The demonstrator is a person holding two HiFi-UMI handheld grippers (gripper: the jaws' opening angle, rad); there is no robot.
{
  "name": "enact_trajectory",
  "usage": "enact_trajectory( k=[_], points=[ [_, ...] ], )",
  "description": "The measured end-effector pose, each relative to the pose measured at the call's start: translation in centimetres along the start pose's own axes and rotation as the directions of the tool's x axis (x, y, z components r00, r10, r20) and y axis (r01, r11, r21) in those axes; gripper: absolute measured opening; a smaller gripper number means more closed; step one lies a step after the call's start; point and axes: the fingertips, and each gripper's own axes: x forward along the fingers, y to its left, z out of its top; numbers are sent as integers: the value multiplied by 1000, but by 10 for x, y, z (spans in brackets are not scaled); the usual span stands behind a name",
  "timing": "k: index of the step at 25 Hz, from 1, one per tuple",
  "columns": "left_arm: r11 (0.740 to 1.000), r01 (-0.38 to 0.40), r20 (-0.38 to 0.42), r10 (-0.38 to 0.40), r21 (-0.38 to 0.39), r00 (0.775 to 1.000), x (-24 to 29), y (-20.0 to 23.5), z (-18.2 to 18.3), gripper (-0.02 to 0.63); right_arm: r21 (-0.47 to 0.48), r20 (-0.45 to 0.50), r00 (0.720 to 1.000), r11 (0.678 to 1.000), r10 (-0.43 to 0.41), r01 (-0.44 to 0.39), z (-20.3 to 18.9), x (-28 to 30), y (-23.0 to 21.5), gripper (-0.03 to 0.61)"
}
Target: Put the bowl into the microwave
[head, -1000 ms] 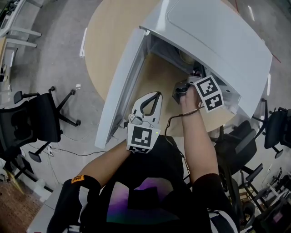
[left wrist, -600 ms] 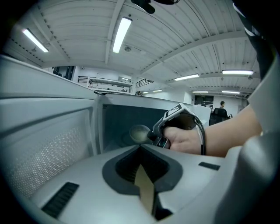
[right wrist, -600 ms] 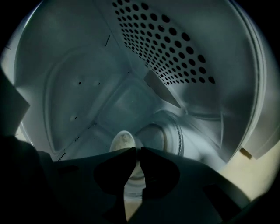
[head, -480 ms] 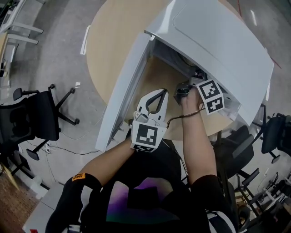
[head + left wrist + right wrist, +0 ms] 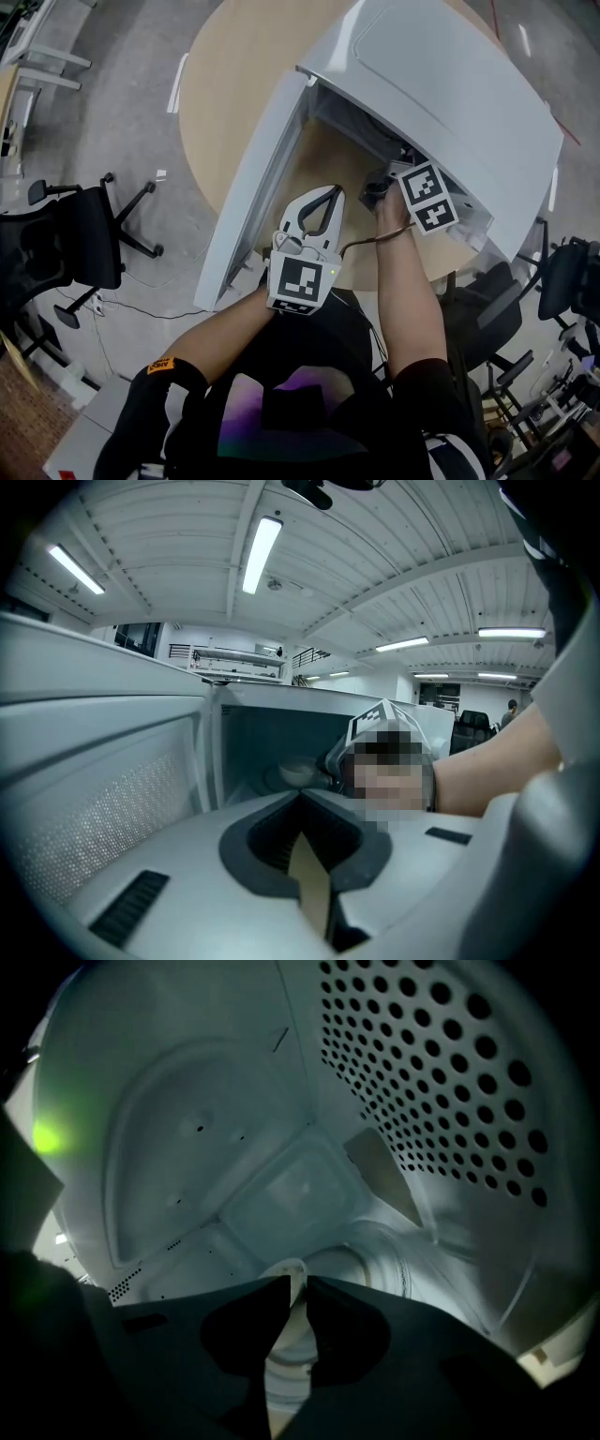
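Round wooden table [image 5: 225, 84] in the upper half of the head view carries the white microwave [image 5: 450, 84], door [image 5: 251, 192] open | right gripper [image 5: 298, 1283] inside the cavity, jaws pinched on the pale bowl [image 5: 296, 774] rim | left gripper [image 5: 325, 194] at frame centre, jaws closed, empty.

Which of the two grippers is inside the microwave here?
The right gripper: it reaches into the microwave, jaws shut on the rim of the bowl. The left gripper hangs outside by the open door, shut and empty.
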Motion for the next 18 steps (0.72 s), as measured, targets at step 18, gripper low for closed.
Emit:
enact_trajectory(
  k=[18],
  points=[
    [999,-36,48,36,-18,998,-20,-6,24,44,-425,-72,994,899,82,-105,-7,-67,28,44]
  ],
)
